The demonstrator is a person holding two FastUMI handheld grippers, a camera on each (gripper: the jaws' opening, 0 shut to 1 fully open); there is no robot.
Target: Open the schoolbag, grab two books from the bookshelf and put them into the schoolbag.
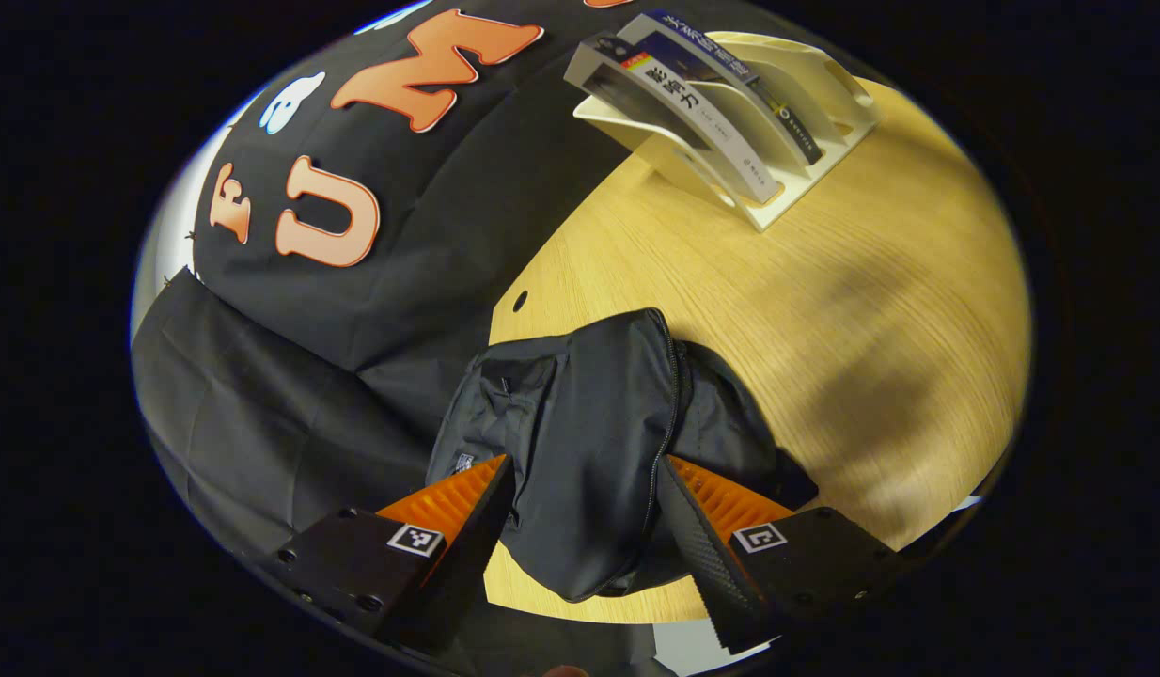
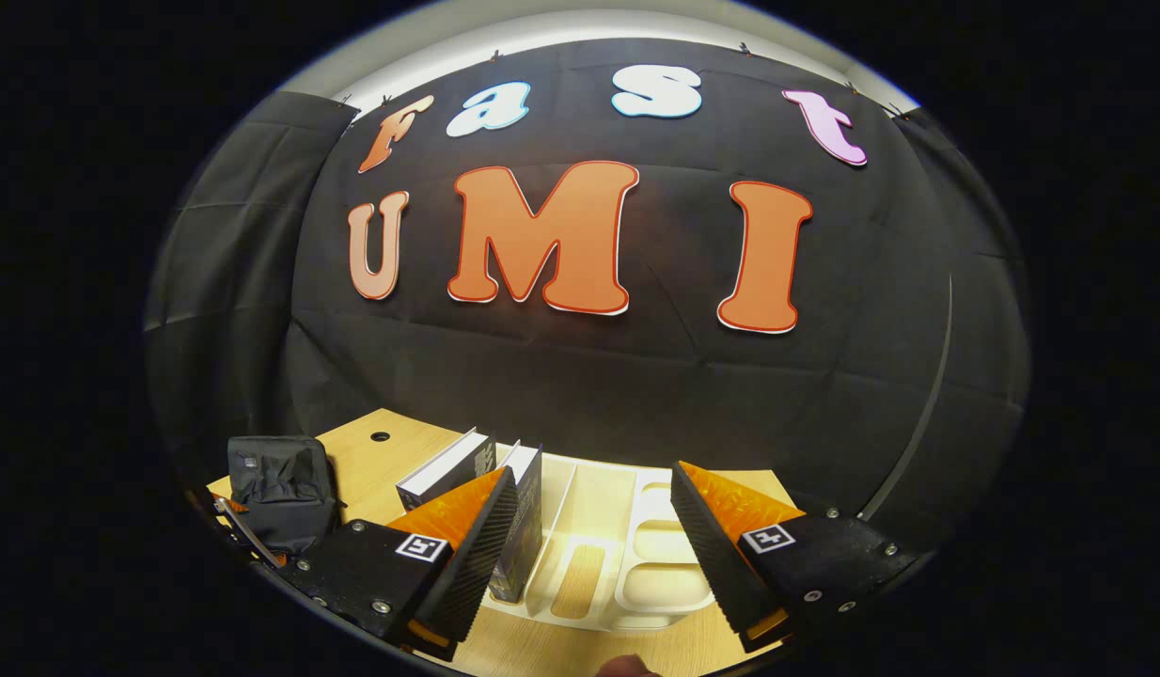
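The black schoolbag (image 1: pixel 589 414) lies on the wooden table (image 1: pixel 871 282), with a zipper line (image 1: pixel 669 395) running along its top. My left gripper (image 1: pixel 585 461) is open, and its fingers straddle the bag's near end, one on each side. A cream bookshelf (image 1: pixel 806 103) stands at the far side with two books (image 1: pixel 674 103) leaning in its slots. In the right gripper view, my right gripper (image 2: pixel 592 468) hovers open just above the bookshelf (image 2: pixel 655 555). Two books (image 2: pixel 524 508) stand at its left finger. The schoolbag (image 2: pixel 279 484) sits further left.
A small round hole (image 1: pixel 520 301) marks the table near its back edge. The booth's black cloth wall hangs close behind the table. The bookshelf's right-hand slots (image 2: pixel 650 508) hold nothing. Bare wood (image 1: pixel 881 357) lies between bag and shelf.
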